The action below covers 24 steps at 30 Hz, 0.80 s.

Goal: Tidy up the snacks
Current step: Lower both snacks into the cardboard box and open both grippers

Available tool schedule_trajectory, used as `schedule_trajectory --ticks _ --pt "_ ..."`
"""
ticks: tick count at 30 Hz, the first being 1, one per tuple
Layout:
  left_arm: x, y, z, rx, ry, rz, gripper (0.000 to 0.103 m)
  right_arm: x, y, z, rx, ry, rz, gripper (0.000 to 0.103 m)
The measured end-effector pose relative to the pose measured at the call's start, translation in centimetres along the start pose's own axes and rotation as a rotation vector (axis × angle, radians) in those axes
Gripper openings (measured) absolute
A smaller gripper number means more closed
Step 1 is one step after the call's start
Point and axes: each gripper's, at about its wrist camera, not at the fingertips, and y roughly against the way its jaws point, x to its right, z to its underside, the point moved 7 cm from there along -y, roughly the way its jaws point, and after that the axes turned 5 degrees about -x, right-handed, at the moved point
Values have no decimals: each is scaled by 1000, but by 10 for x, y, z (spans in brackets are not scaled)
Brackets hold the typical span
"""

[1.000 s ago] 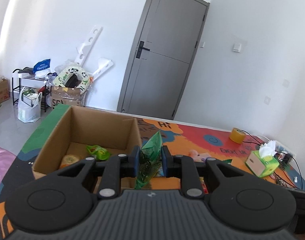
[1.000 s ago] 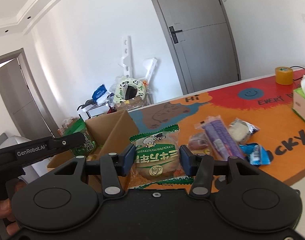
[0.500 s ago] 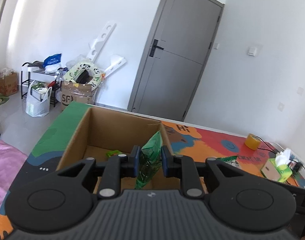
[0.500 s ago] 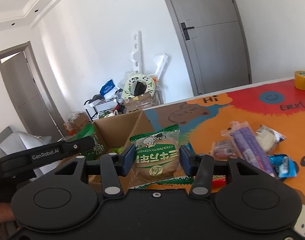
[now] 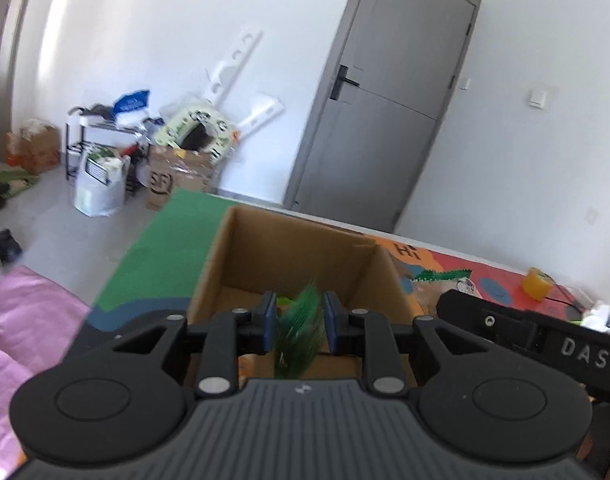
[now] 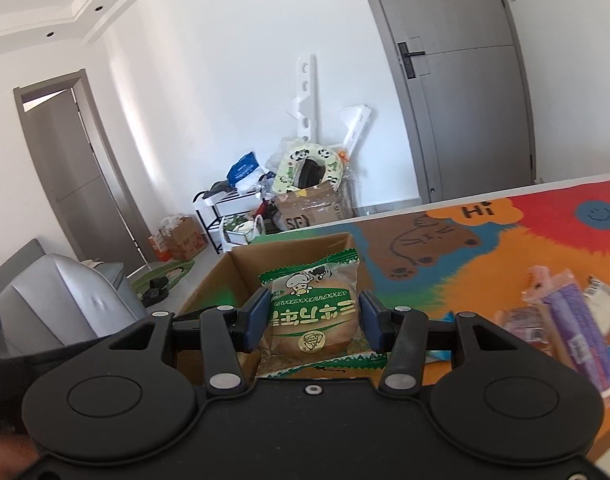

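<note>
An open cardboard box (image 5: 289,248) stands on the colourful table mat (image 5: 161,248). My left gripper (image 5: 298,322) hangs over the box's near side. Its jaws are opening, and a green snack packet (image 5: 299,336) sits blurred between them, with a gap to each pad. My right gripper (image 6: 313,320) is shut on a green-and-white bun packet (image 6: 313,308), held upright just right of the box (image 6: 241,264). The right gripper's black body (image 5: 545,344) shows in the left wrist view, beside the box.
Several loose snack packets (image 6: 577,320) lie on the mat to the right. A yellow tape roll (image 5: 537,283) sits at the far right. Pink cloth (image 5: 25,320) lies left of the table. Bags and boxes (image 5: 185,148) are piled against the wall.
Both grippers have moved left, closer to the box. The green packet has slipped lower between the left jaws, which stand a little wider. The bun packet stays gripped.
</note>
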Motion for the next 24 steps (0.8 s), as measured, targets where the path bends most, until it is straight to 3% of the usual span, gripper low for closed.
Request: schedule_trajectory --ticks 5,10,13,19,24 --pt "-15 16 -7 -1 29 -7 27 -13 -8 -1 -8 1 -29 49" --pt "-24 30 -10 14 43 -29 42 -26 -15 -2 -20 12 -65 52" --pt "-22 35 -8 17 40 -25 49 -22 -9 -1 -8 -4 -37 64" --pt "-12 32 -5 -9 36 -16 55 -4 8 2 0 -42 -15 64" --pt "5 37 -1 4 -9 -15 78 10 22 9 -8 -61 1 65"
